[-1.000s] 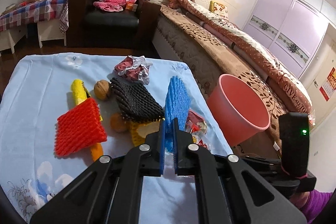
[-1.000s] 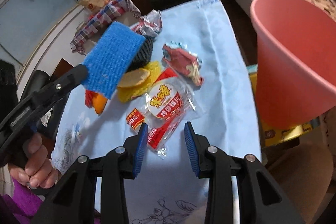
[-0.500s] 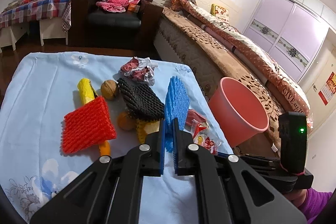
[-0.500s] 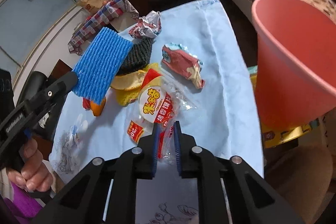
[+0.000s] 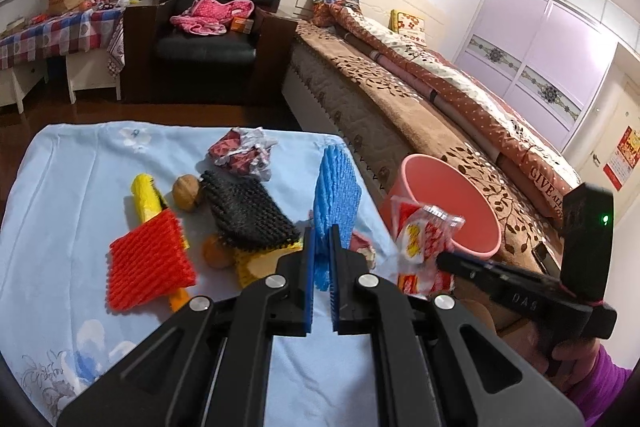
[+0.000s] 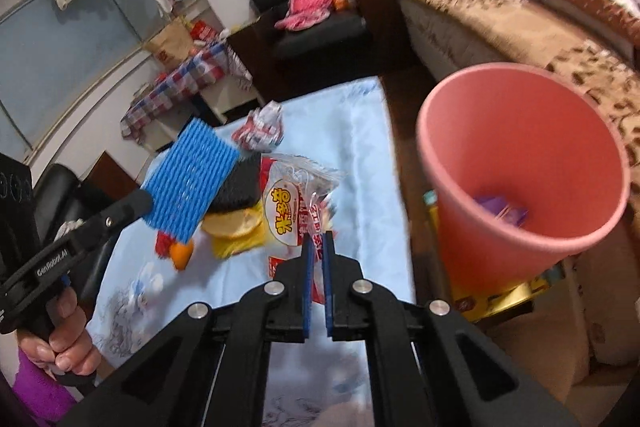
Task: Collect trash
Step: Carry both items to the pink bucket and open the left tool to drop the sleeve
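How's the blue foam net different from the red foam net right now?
The blue foam net is held up on edge in the shut left gripper; the red foam net lies flat on the tablecloth, ungripped, over a yellow piece. Both are ribbed mesh sleeves.

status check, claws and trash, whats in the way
Left claw shut on blue foam net. Right claw just closed on clear snack wrapper, lifted off the cloth. Pink bin open at right, path looks clear.
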Demonstrator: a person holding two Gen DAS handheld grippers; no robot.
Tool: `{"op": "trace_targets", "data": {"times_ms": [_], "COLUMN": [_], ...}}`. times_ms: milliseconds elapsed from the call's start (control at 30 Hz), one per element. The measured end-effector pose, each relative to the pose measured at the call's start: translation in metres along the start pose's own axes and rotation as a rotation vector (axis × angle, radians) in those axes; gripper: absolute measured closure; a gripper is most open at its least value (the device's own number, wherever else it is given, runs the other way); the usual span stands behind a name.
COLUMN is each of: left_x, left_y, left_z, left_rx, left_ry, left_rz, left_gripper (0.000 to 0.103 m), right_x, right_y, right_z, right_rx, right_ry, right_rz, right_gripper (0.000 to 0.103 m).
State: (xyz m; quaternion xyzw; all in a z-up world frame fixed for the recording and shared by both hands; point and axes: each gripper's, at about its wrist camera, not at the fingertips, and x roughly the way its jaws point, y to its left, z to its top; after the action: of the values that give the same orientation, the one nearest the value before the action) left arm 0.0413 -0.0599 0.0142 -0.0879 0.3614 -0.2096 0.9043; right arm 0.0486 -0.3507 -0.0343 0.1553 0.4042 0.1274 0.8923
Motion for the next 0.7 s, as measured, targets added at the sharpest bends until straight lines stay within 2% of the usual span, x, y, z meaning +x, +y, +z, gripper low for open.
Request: {"op": "trace_targets", "data": {"times_ms": [400,700], "left_x": [0.029,0.062], "left_y": [-0.047,-0.099], "left_z": [0.015,0.021], "left_rx": [0.077,0.166], "left_ry": [0.025,0.065], "left_rz": [-0.062,-0.104], "left_gripper": [0.098,0.098], "right_x": [-0.034,-0.042], "right_y": [-0.053,-0.089], "right_z": [0.025,0.024], "right_rx": [0.108,0.143], "right_ry": [-0.132,-0.168], "right_rz": [-0.122,-0.224], "right_gripper": [0.099,0.099]}}
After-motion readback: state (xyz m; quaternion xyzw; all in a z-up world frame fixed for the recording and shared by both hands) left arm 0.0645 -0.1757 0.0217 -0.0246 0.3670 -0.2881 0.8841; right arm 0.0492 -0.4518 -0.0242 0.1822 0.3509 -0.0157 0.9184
